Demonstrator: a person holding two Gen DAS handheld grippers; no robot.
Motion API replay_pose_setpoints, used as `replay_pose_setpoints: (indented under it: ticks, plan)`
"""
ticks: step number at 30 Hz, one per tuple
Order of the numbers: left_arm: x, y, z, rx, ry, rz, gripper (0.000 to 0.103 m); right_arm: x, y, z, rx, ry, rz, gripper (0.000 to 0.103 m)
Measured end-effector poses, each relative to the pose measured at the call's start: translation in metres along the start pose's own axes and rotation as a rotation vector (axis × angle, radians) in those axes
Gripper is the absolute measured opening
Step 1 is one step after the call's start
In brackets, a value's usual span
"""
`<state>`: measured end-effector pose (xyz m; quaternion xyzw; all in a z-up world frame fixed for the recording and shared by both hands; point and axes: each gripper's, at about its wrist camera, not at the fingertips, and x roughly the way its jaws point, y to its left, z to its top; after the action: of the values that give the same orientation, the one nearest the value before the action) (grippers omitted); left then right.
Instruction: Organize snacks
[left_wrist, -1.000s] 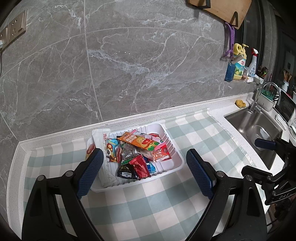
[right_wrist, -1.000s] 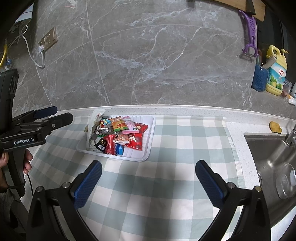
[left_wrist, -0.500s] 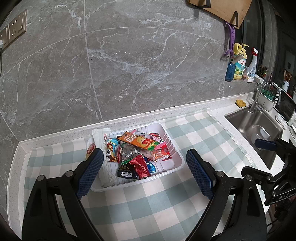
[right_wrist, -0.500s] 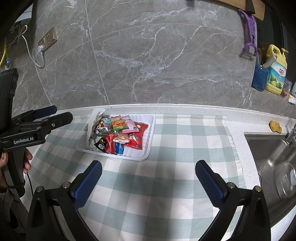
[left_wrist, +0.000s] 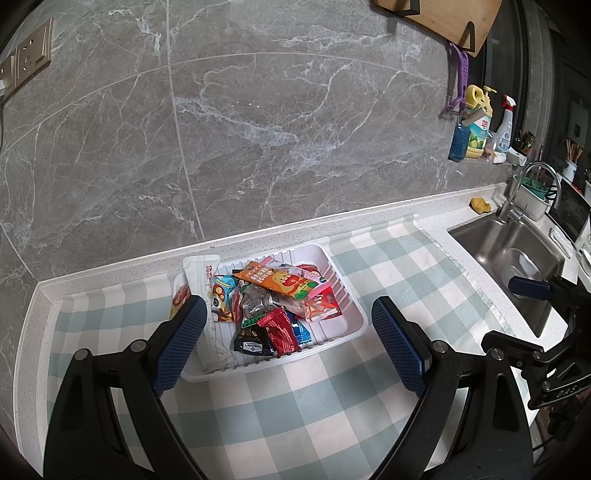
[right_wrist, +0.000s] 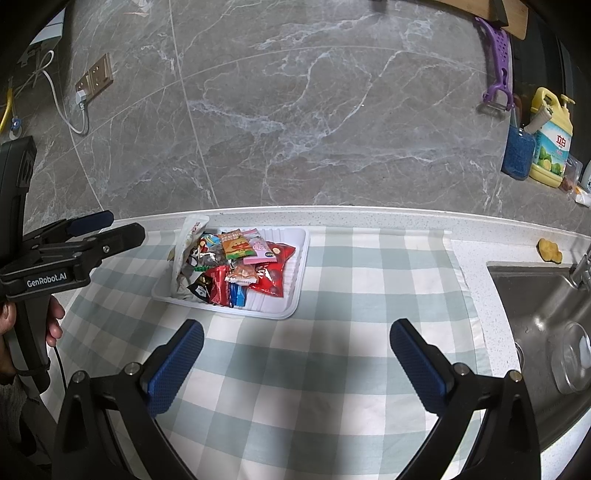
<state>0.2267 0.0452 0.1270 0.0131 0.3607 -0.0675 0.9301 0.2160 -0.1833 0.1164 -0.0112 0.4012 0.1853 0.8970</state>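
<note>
A white tray (left_wrist: 347, 295) sits on the checked cloth near the back wall, piled with several snack packets (left_wrist: 280, 295). It also shows in the right wrist view (right_wrist: 299, 291), with the packets (right_wrist: 240, 266) inside. My left gripper (left_wrist: 288, 332) is open and empty, held above the tray's front edge. My right gripper (right_wrist: 295, 354) is open and empty, above bare cloth in front of the tray. The left gripper also shows at the left of the right wrist view (right_wrist: 92, 229).
A steel sink (right_wrist: 546, 314) with a faucet (left_wrist: 517, 199) lies to the right. Detergent bottles (right_wrist: 550, 140) and a yellow sponge (right_wrist: 549, 251) stand on the back ledge. The marble wall (left_wrist: 258, 129) rises right behind the tray. The green-and-white cloth (right_wrist: 332, 387) covers the counter.
</note>
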Motion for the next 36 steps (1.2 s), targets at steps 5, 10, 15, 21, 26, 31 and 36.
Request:
replay_pose_setpoints:
  ticks: [5, 10, 15, 21, 26, 31, 36]
  plan:
    - [0.0011, 0.0007, -0.0015, 0.001, 0.002, 0.000, 0.091, -0.0004, -0.0004, -0.0006, 0.002, 0.001, 0.001, 0.103]
    - [0.0010, 0.0005, -0.0013, 0.002, 0.002, 0.000, 0.091, 0.0006, -0.0006, 0.0002, -0.001, 0.001, 0.002, 0.103]
    - [0.0016, 0.0011, -0.0033, 0.002, 0.004, 0.002, 0.091, 0.0007, -0.0004, 0.0000, -0.001, 0.001, 0.002, 0.103]
    - [0.0022, 0.0007, -0.0026, 0.003, 0.004, 0.003, 0.091, 0.0000, -0.0003, -0.0012, -0.002, 0.001, 0.002, 0.103]
    - [0.0022, 0.0003, -0.0027, 0.003, 0.005, 0.004, 0.091, 0.0012, 0.0001, -0.0002, -0.001, 0.002, 0.001, 0.103]
    - [0.0036, 0.0005, -0.0043, 0.005, 0.007, 0.006, 0.091, 0.0012, -0.0002, -0.0003, 0.000, 0.002, 0.003, 0.103]
    - [0.0046, 0.0015, -0.0041, 0.000, 0.010, 0.003, 0.091, 0.0017, -0.0001, 0.0001, -0.001, 0.002, 0.003, 0.103]
